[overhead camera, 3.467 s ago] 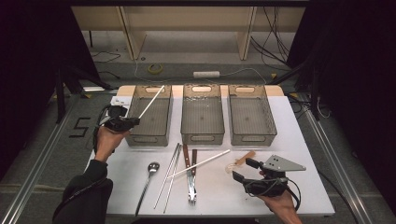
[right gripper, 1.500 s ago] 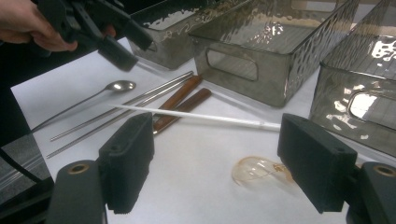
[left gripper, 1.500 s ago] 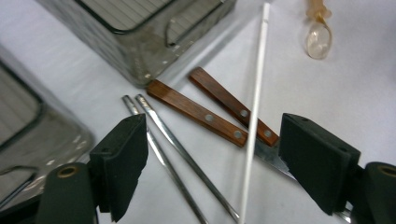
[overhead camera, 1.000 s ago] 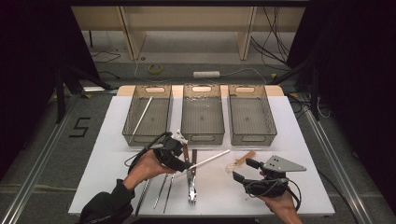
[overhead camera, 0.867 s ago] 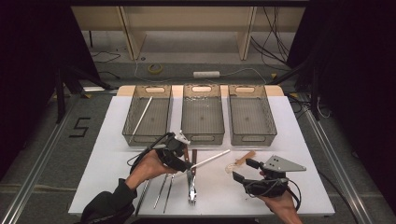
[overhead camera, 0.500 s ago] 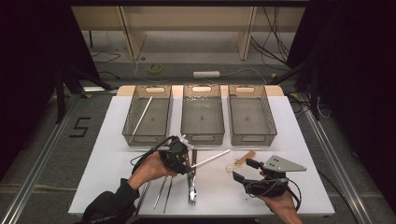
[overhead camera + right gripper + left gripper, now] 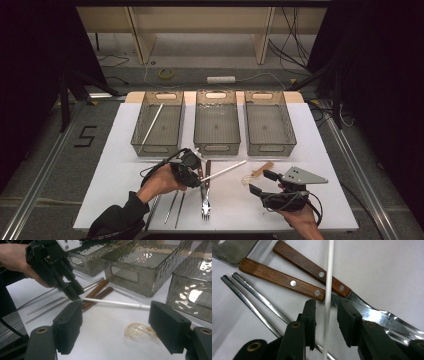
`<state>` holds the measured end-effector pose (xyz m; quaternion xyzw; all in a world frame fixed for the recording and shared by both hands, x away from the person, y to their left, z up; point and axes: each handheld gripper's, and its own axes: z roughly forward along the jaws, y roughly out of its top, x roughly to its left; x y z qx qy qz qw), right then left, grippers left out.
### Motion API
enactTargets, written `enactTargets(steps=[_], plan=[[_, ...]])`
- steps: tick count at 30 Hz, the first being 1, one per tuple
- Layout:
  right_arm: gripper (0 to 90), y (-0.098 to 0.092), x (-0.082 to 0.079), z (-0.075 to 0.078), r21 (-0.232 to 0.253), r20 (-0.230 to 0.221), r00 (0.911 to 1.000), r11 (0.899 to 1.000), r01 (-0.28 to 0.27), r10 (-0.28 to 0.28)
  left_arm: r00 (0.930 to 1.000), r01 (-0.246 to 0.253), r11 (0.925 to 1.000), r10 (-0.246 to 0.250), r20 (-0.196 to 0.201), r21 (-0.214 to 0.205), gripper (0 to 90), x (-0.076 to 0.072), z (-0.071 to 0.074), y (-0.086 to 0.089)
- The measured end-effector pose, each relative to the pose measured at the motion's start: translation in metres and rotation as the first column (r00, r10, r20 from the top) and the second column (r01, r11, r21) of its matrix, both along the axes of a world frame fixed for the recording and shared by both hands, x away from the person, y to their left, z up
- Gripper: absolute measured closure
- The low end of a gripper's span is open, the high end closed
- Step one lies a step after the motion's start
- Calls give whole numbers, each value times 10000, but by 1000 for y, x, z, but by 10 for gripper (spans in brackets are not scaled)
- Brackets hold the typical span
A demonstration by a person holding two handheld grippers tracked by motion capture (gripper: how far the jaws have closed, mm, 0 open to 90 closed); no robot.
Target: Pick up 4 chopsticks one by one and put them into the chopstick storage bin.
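your left gripper has just been closing around the white stick, which lies mid-tabletop across the wooden-handled forks, pads not yet touching it. your right gripper rests near the front edge, jaws wide apart and empty.

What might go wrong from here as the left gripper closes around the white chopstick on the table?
1. The left gripper has just been closing, yet its pads stand clear of the white chopstick; the thin rod may slip or roll aside.
2. The chopstick lies across two wooden-handled forks, which could get nudged.
3. Gripped near one end, its long free end may sag or swing.
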<state>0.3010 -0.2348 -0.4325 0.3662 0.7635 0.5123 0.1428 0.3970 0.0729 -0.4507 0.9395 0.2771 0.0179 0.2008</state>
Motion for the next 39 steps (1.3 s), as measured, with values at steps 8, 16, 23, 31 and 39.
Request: enactTargets(steps=[8, 16, 23, 31, 39], plan=[[283, 0, 0, 0, -3, 4, 10000, 10000, 5, -5, 9999, 81, 9998, -79, -97, 175, 746, 1, -7, -1], [282, 0, 0, 0, -7, 16, 10000, 10000, 7, -7, 9993, 362, 9990, -360, -104, 276, 802, 1, -11, -2], [283, 0, 0, 0, -10, -3, 10000, 10000, 6, -6, 9980, 630, 9977, -632, 80, 236, 843, 0, -11, -2], [283, 0, 0, 0, -5, -13, 10000, 10000, 2, -2, 9967, 788, 9968, -790, 193, 140, 854, 0, -9, 2], [283, 0, 0, 0, 22, -30, 10000, 10000, 17, -16, 9971, 716, 9969, -707, 283, -323, 857, 1, 0, 10]])
